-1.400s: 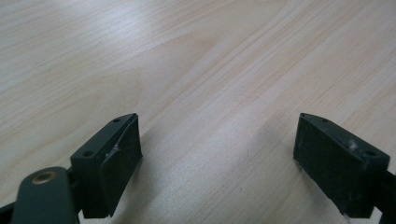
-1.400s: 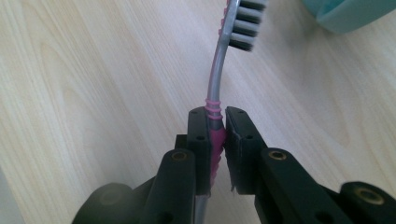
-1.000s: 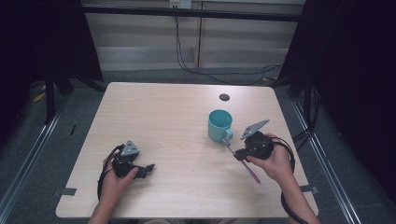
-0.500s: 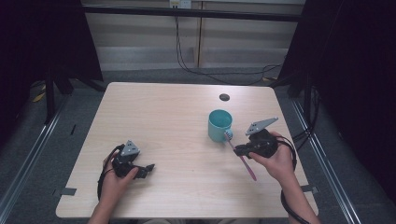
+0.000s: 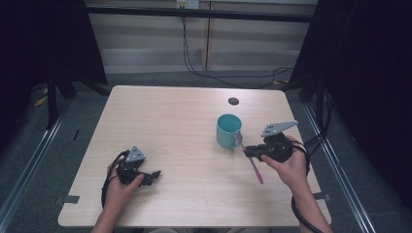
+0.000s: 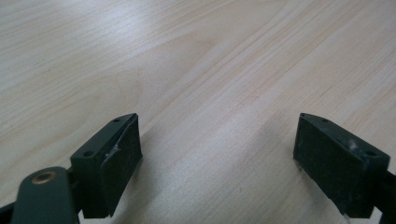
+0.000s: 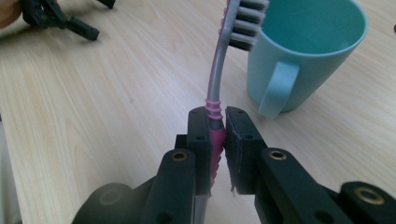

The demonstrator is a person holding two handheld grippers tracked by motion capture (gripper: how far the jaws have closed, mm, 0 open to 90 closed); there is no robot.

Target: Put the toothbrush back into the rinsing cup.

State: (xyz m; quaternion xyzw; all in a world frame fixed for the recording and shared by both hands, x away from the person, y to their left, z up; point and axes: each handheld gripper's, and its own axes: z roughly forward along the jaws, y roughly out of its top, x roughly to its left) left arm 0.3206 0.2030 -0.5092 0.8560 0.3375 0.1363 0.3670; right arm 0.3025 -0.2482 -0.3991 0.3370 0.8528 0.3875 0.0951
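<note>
- step in hand, as we read it: getting the toothbrush [image 7: 215, 100] into the cup [image 5: 228, 131]. pickup looks done, insertion not yet.
- our right gripper [image 5: 248, 151] is pinching the toothbrush on its pink grip, jaws pressed together on it from both sides.
- toothbrush sits tilted in the high view: bristle head up by the cup's near rim, pink tail slanting down towards the table [image 5: 184, 121] under our right hand [image 5: 286, 162].
- in the right gripper view the bristles overlap the cup's rim beside the handle; we can't tell if they touch it.
- cup stands upright on the table, just ahead of the right gripper.
- next move likely calls for lifting the head above the rim, tipping the brush more upright, then letting go inside; nudging the cup could tip it.
- our left gripper [image 5: 154, 174] rests low over bare table, well apart from the cup, jaws spread, holding nothing.
</note>
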